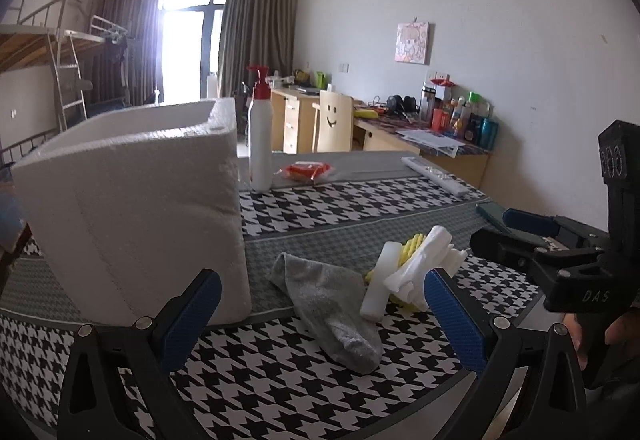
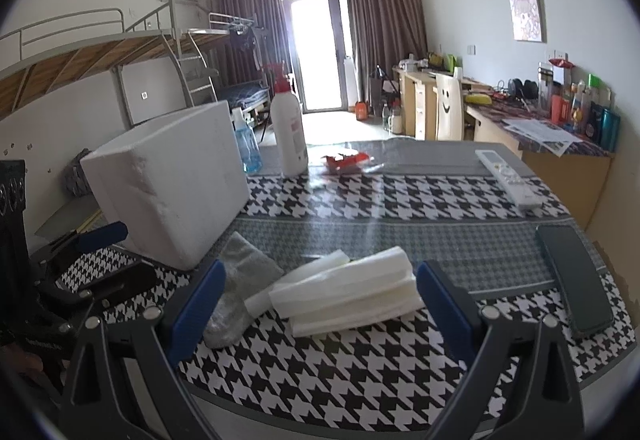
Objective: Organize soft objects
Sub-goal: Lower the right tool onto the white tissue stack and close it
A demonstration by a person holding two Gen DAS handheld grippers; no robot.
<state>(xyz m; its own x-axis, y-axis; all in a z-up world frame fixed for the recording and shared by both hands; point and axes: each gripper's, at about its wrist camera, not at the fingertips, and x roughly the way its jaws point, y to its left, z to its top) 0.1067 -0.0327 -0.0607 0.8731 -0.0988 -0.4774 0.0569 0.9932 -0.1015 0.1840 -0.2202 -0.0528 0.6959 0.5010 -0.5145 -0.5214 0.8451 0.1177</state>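
My right claw (image 2: 318, 304), spread wide, already brackets the folded white cloth (image 2: 348, 294) at lower centre, its length crossways; left claw (image 1: 322, 314) also wide.

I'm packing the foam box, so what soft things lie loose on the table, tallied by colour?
Grey: 1, the sock
White: 2, the sponge bar and the folded cloth
Yellow: 1, the sponge, partly hidden under the cloth
Total: 4
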